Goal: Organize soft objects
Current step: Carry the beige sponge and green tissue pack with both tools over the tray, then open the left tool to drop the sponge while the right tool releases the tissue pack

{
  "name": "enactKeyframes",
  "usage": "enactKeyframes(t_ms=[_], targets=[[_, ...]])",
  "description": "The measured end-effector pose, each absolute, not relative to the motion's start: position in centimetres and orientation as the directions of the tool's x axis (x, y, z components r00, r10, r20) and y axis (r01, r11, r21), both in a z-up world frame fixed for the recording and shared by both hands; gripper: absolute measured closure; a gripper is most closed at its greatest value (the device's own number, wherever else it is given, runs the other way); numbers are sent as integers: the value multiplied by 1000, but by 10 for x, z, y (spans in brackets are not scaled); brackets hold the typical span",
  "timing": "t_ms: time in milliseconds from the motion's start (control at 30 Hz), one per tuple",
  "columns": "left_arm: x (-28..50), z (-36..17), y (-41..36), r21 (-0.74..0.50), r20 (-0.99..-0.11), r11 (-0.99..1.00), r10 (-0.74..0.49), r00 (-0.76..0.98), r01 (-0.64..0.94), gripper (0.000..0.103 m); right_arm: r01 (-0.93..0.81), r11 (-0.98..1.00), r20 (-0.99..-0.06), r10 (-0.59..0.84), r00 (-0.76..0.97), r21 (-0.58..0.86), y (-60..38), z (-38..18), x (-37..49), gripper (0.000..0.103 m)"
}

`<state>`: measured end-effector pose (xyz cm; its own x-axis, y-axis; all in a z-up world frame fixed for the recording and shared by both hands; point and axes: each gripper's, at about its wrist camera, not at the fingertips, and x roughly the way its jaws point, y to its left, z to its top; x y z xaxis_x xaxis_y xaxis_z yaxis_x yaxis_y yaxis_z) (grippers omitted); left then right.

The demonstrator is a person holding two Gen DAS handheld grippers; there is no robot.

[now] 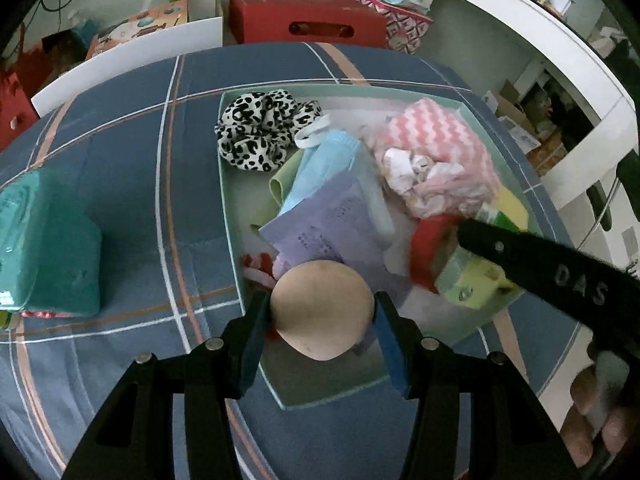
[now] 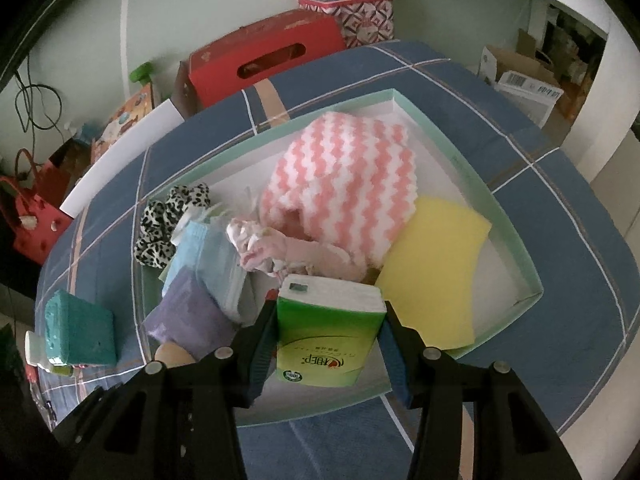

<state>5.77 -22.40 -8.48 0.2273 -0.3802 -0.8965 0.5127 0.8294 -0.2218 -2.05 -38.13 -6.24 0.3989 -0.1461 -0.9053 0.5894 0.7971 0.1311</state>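
From my left wrist camera I see the left gripper (image 1: 322, 320) with its fingers (image 1: 256, 344) clamped on a beige sponge (image 1: 322, 314), held over the near end of the pale green box (image 1: 228, 184) on the blue plaid table (image 1: 120, 160). Inside the box lie a leopard scrunchie (image 1: 260, 132), a light blue cloth (image 1: 324, 168), a purple cloth (image 1: 320, 232) and a pink-and-white towel (image 1: 436, 140). A teal pack (image 1: 48, 248) sits on the table left of the box, well apart. The right gripper's black arm (image 1: 560, 276) crosses in from the right.

From my right wrist camera, the right gripper (image 2: 330, 336) has its fingers (image 2: 260, 352) clamped on a green tissue pack (image 2: 328, 332), upright over the box's near end. A yellow sponge (image 2: 436, 276) lies just right of it, beside the towel.
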Motion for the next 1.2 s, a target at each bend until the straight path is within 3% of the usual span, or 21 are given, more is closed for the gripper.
enactKeyframes(t_ms=[400,600,867,1067,1167,1200], targets=[[66,-88,-226,-250,-884,824,-408,226,509,48,572,810,-912,-134,388,125,-375,-65,-16,50],[61,-83,-221,-293,-882,814,-432,186,501,34,561,818,-898,-144,416,129,-370,-54,-16,47],[54,-61,-208,-270,-877,823,-424,224,499,31,542,832,-878,-165,449,121,-364,-38,-16,47],[64,-45,-177,-247,-868,877,-389,307,412,27,518,848,-878,-160,451,112,-354,-36,-13,47],[68,-38,-156,-223,-861,906,-356,363,359,17,503,858,-879,-160,450,101,-346,-35,-11,46],[69,-36,-148,-214,-859,918,-340,383,334,15,493,864,-879,-159,450,96,-341,-35,-10,40]])
